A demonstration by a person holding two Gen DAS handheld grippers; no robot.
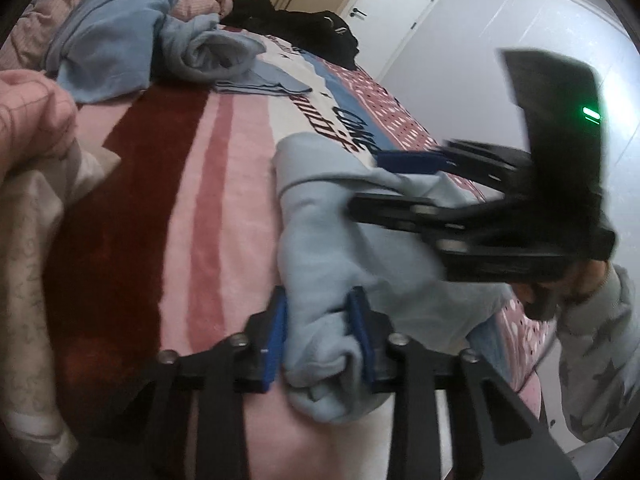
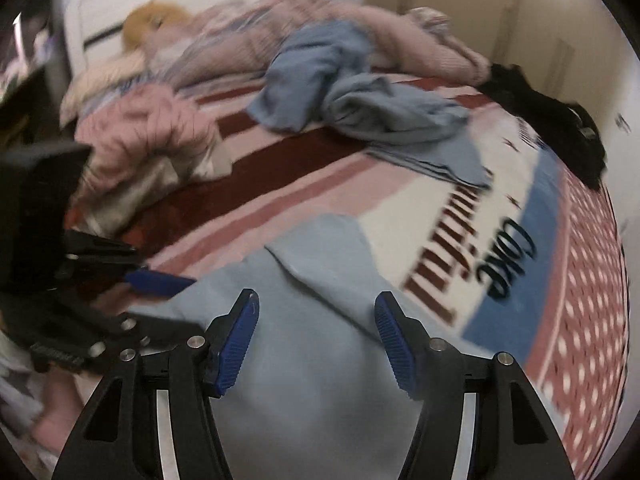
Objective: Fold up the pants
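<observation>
Light blue pants on striped bedspread; left tongs clamped on a bunched end, right tongs spread wide above the cloth.

The pants (image 1: 320, 240) lie near the foot edge of the bedspread (image 1: 180, 200), one folded edge running along the pink stripes, the far corner reaching the printed lettering. The left gripper (image 1: 320, 340) pinches a gathered wad of the fabric between its blue pads. The right gripper (image 2: 316, 344) stands wide, pads apart, with smooth cloth showing between them; contact cannot be confirmed. Open striped surface lies to the left of the pants. A blue heap of clothes (image 2: 340, 92) and a black garment (image 2: 560, 128) sit well apart toward the far side.
</observation>
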